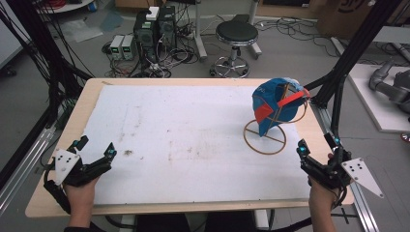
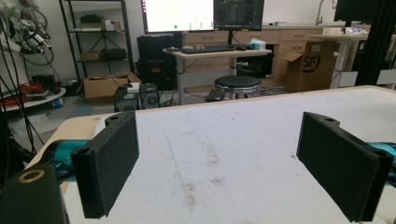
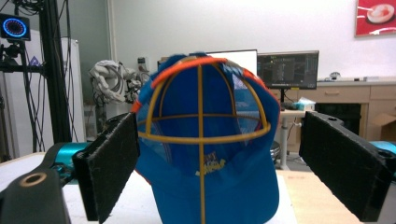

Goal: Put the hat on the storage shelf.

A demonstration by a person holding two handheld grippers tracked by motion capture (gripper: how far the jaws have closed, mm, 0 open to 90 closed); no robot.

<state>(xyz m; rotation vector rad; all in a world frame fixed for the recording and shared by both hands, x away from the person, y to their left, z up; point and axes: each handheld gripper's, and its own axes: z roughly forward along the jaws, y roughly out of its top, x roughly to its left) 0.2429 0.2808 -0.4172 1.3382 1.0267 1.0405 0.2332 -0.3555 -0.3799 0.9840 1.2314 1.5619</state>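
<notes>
We see a blue cap (image 1: 275, 104) hung on a yellow wire stand (image 1: 265, 137) at the far right of the white table (image 1: 183, 140). The stand's ring base rests flat on the surface, and the cap with its red trim sits tilted on the wire dome above it.

Our right gripper (image 1: 316, 153) is at the table's right edge, nearer to us than the stand and apart from it. Its jaws stand wide apart with nothing pressed between them. In the right gripper view the cap (image 3: 205, 154) sits straight ahead, centred in the gap between the two black jaws but beyond their tips; the pads (image 3: 109, 163) touch neither cloth nor wire. The stand's yellow ribs (image 3: 201, 135) face the camera, with the cap's open underside showing behind them.

Our left gripper (image 1: 94, 150) rests at the near left corner, well apart from the cap. Its jaws are also spread, and in the left gripper view they frame bare, stained table (image 2: 224, 158).
</notes>
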